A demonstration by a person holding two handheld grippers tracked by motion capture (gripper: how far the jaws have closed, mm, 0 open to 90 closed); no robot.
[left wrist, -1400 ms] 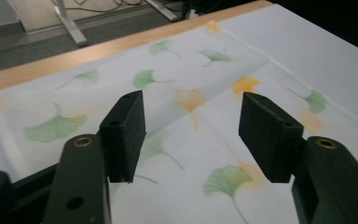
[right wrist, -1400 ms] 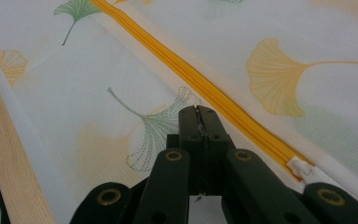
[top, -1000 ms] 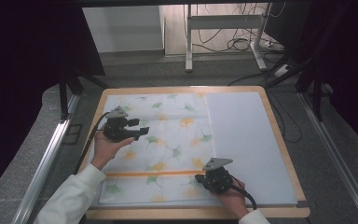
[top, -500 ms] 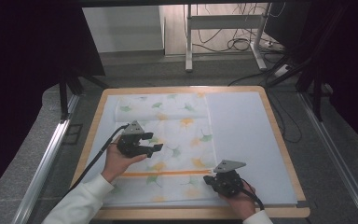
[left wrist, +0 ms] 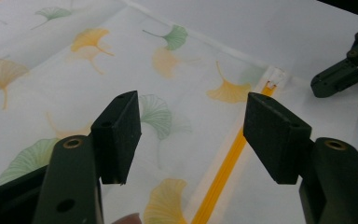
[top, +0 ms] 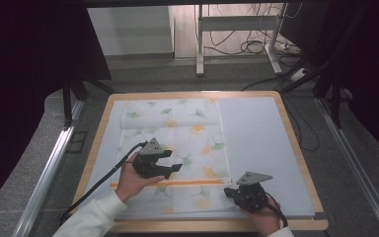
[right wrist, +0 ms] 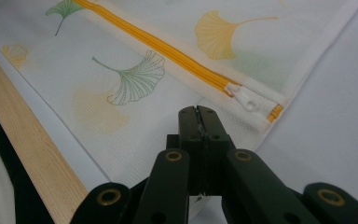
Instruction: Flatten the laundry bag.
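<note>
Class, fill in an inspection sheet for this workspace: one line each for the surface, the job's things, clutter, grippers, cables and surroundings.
Surface: wooden-rimmed table under a pale mat.
Job's things: flat ginkgo-print fabric bag; orange zipper with white pull at its right end.
Clutter: nothing seen.
Grippers: left gripper open above the bag, holding nothing; right gripper shut by the bag's near right corner, just short of the pull; whether it pinches fabric cannot be told.
Cables: one black cable trails from the left gripper; loose cables on the floor behind.
Surroundings: metal stand, dark curtains.
</note>
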